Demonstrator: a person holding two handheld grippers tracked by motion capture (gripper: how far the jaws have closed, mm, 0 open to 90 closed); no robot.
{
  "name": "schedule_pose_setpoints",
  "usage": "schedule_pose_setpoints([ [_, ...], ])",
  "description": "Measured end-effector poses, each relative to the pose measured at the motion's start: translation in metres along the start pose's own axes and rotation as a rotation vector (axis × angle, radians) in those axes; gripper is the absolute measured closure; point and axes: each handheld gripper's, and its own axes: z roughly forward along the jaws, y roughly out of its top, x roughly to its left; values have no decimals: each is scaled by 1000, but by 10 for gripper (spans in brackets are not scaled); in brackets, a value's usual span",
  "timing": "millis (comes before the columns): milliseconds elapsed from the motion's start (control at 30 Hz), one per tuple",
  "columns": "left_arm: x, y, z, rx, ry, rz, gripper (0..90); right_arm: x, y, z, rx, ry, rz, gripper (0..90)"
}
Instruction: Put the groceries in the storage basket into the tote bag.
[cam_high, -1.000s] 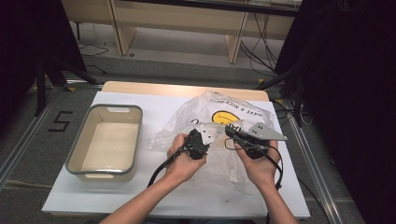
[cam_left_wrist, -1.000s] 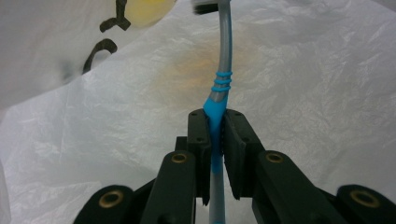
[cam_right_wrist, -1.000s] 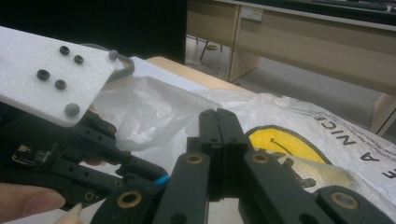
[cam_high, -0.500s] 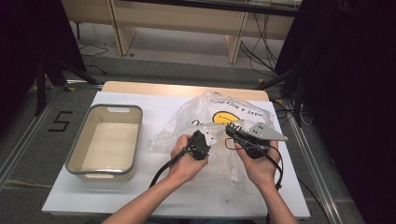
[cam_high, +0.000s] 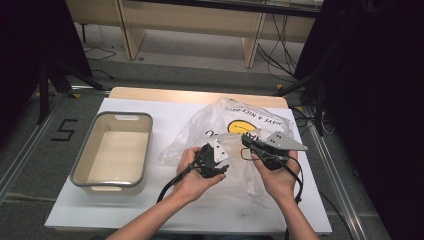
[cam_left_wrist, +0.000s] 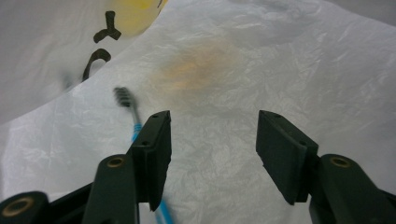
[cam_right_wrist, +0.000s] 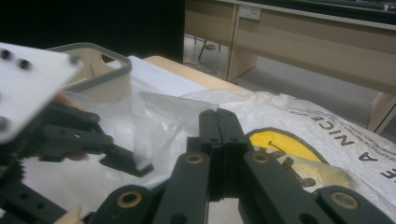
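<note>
Left gripper fingers just opened wide over plastic bag, toothbrush beside one; right gripper fingers clamped on bag

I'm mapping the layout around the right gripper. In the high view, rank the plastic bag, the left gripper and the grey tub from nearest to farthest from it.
1. Plastic bag: right under the right gripper.
2. Left gripper: just beside it, left.
3. Grey tub: far left on the table.

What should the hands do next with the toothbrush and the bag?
Probably draw the left gripper back from the plastic bag: its fingers have just been opening, with nothing between them, and the toothbrush lies loose beside them. The right gripper is pinching the bag's film.
</note>
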Motion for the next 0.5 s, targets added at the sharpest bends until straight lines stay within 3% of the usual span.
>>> schedule_pose_setpoints([
  [500, 8, -36, -61, -39, 32, -32, 456, -4, -7, -6, 32, 1, -3, 900],
])
